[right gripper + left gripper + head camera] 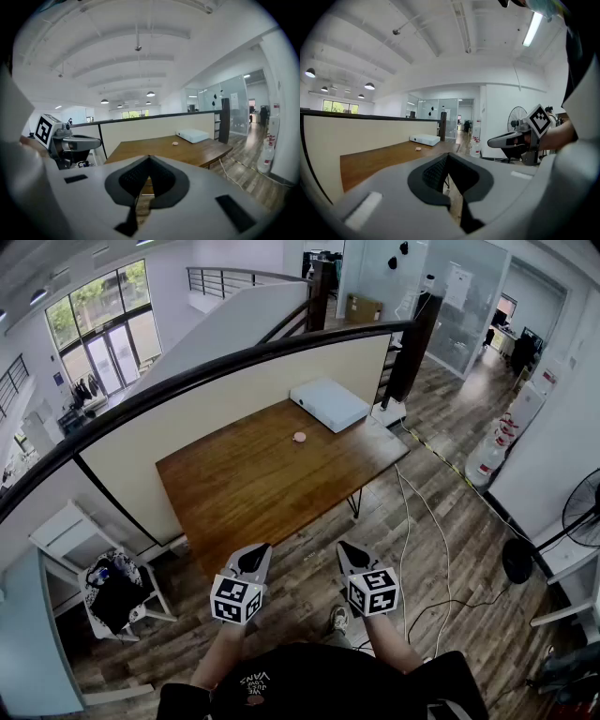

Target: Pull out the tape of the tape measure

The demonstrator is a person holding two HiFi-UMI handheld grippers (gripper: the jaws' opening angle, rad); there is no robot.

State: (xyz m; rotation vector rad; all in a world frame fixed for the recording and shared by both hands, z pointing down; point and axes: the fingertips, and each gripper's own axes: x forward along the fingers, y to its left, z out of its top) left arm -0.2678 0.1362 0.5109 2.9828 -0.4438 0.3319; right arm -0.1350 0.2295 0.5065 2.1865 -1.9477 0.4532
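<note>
Only the head view is showing a shoe [338, 618] on the floor. 2 claws are hovering short of the table [246, 486]: left gripper [255, 555] and right gripper [349, 551], jaws pressing together, empty. Tape measure [299, 437] is lying mid-table, well apart from them, near a closed white box [328, 403].

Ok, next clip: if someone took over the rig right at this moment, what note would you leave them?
Left tool: shut, empty, held low over the floor, short of the table.
Right tool: shut, empty, level with the left one.
Things: a small round pinkish thing, likely the tape measure, lies toward the table's far side, near a flat white box. It is too small here to make out its tape.
Done: nothing yet; neither tool touches it.
Left: step up to the table, probably hold the case with one tool, take the tape's end with the other, and pull it out.
</note>
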